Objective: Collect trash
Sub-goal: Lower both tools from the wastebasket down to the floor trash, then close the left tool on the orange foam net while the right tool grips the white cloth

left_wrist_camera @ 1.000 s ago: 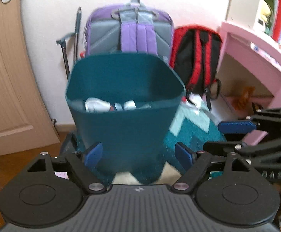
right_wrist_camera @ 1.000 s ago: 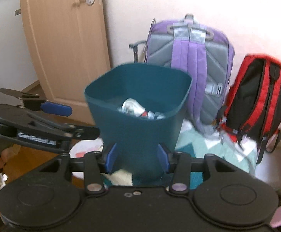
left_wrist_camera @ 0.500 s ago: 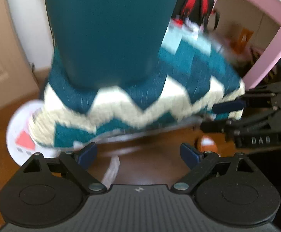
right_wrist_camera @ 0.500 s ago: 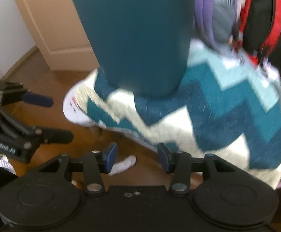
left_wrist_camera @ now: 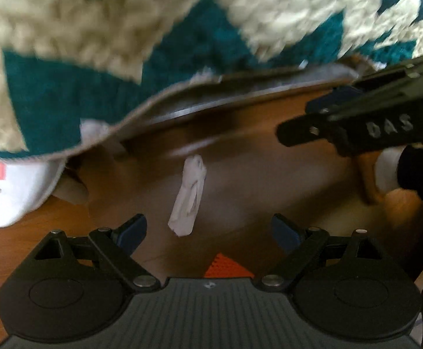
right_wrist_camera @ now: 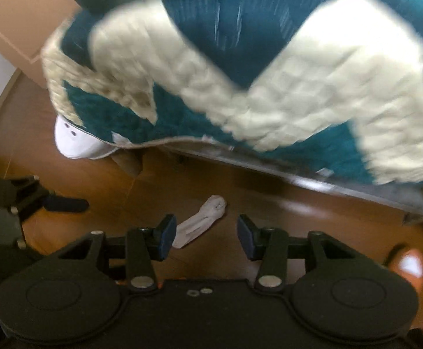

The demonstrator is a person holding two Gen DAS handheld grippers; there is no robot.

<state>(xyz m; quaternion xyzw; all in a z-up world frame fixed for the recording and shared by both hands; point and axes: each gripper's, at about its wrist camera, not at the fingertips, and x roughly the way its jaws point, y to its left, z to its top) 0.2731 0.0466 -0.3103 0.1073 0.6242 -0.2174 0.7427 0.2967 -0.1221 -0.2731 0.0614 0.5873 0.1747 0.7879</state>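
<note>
Both views dropped from bin to floor; white wrapper [left_wrist_camera: 188,196] lies lengthwise, pointing rugward.

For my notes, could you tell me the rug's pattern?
Teal and cream zigzag rug, clearest in the right wrist view.

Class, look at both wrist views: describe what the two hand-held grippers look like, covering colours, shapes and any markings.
Each hand-held gripper, left and right, is matte black with two round discs, angular linkage arms with silver pins, and dark blue finger pads. The right one's side shows pale lettering, too blurred to read surely.
</note>
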